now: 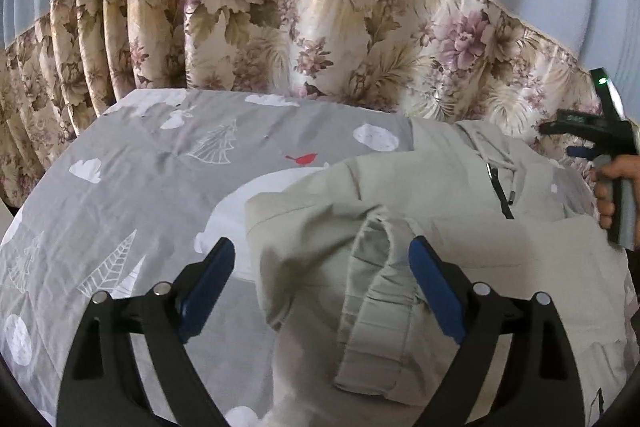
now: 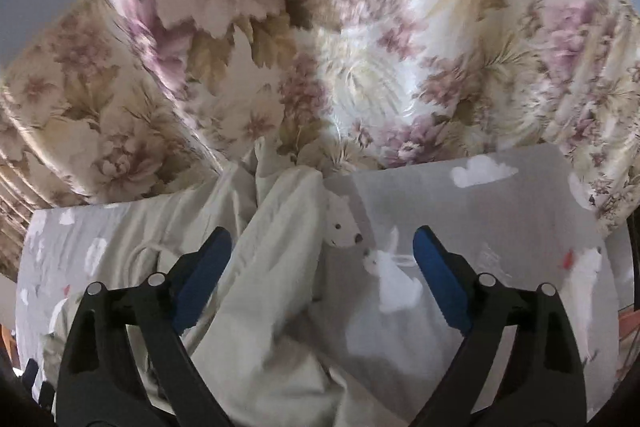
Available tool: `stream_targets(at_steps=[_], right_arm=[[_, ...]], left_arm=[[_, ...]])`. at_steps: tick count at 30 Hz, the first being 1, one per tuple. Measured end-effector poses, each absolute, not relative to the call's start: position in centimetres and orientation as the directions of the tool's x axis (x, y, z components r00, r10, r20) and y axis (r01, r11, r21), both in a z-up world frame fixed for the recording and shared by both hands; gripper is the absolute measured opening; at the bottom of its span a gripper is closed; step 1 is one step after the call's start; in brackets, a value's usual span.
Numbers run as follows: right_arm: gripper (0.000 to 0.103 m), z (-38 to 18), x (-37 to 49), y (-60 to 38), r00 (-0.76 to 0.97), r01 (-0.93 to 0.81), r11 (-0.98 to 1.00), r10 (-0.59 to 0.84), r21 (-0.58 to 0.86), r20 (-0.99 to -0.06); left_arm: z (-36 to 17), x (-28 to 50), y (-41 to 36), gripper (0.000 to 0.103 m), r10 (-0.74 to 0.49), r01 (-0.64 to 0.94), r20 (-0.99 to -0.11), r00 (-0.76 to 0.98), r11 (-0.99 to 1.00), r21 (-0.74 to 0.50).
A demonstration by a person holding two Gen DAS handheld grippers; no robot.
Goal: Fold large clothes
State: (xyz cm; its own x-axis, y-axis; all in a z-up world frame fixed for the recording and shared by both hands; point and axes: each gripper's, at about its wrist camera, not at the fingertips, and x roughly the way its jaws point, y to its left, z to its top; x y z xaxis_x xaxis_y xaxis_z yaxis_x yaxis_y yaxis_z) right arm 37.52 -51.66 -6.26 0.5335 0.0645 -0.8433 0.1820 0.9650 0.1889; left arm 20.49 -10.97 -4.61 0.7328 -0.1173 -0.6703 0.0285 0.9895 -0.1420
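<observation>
Now both hand-held grippers (image 1: 320, 287) (image 2: 322, 287) gape, tilted down over hoodie (image 1: 400, 195).

soft, even daylight in both views; the curtain (image 1: 328, 39) shows a satin sheen. the right wrist view is motion-blurred, worst toward the top. fisheye bending and dark vignetting at the corners.

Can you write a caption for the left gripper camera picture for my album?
Open left gripper hovers over a pale hooded jacket on the grey animal-print sheet.
</observation>
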Motion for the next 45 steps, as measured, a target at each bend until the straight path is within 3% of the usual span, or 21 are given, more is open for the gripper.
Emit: stream_targets(at_steps=[4, 6, 8, 10, 15, 19, 23, 27, 30, 34, 36, 38, 41, 45], right_arm=[[0.088, -8.2, 39.3, -50.6, 0.479, 0.183, 0.967, 0.069, 0.177, -0.875], [0.08, -9.2, 40.1, -50.3, 0.445, 0.185, 0.965, 0.088, 0.187, -0.891], [0.026, -10.1, 40.6, -49.8, 0.405, 0.155, 0.961, 0.148, 0.228, -0.902], [0.007, -9.8, 40.7, -48.9, 0.406, 0.107, 0.968, 0.167, 0.229, -0.898], [0.004, -4.2, 38.2, -47.4, 0.564, 0.005, 0.974, 0.185, 0.227, -0.805], [0.004, 2.2, 31.3, -45.8, 0.667, -0.192, 0.937, 0.343, 0.293, -0.661], [0.003, 4.0, 21.2, -43.2, 0.628, -0.504, 0.82, 0.563, 0.27, -0.537], [0.003, 0.0, 13.8, -41.2, 0.499, -0.628, 0.749, 0.596, 0.211, -0.63], [0.013, -2.9, 10.6, -41.7, 0.473, -0.598, 0.78, 0.529, 0.185, -0.705], [0.047, -2.6, 8.8, -46.0, 0.539, -0.473, 0.835, 0.525, 0.279, -0.658], [0.057, -1.6, 9.3, -47.8, 0.591, -0.398, 0.872, 0.481, 0.284, -0.648], [0.079, 0.1, 10.8, -50.3, 0.653, -0.28, 0.913, 0.408, 0.297, -0.638], [0.086, 1.8, 15.7, -54.8, 0.686, -0.072, 0.903, 0.354, 0.425, -0.636], [0.086, 0.8, 22.6, -56.9, 0.607, 0.067, 0.851, 0.38, 0.522, -0.698]], left_arm=[[-4.5, 20.6, -10.3, 0.089, -0.108, 0.011, -0.668, 0.737, 0.989, -0.147], [-4.7, 20.7, -10.0, 0.089, -0.111, 0.007, -0.671, 0.733, 0.988, -0.155], [-4.8, 20.8, -9.7, 0.089, -0.115, 0.001, -0.676, 0.727, 0.986, -0.167], [-4.9, 20.8, -9.6, 0.089, -0.119, 0.0, -0.676, 0.727, 0.985, -0.174], [-4.6, 20.7, -9.3, 0.089, -0.13, 0.002, -0.671, 0.73, 0.982, -0.189], [-4.0, 20.6, -8.3, 0.089, -0.141, -0.013, -0.662, 0.736, 0.975, -0.222], [-3.1, 20.5, -6.7, 0.089, -0.138, -0.042, -0.641, 0.755, 0.966, -0.257], [-3.0, 20.6, -5.3, 0.089, -0.158, -0.062, -0.637, 0.755, 0.949, -0.309], [-2.8, 20.5, -5.2, 0.089, -0.175, -0.049, -0.636, 0.751, 0.947, -0.318], [-1.6, 20.5, -6.8, 0.09, -0.193, 0.019, -0.633, 0.75, 0.962, -0.271], [-0.8, 21.0, -8.1, 0.09, -0.198, 0.061, -0.634, 0.748, 0.971, -0.232], [0.3, 22.7, -10.4, 0.091, -0.229, 0.137, -0.65, 0.725, 0.972, -0.189], [1.3, 26.4, -14.1, 0.091, -0.226, 0.212, -0.684, 0.694, 0.972, -0.106], [1.1, 33.6, -18.0, 0.091, -0.265, 0.244, -0.745, 0.612, 0.96, -0.141]])
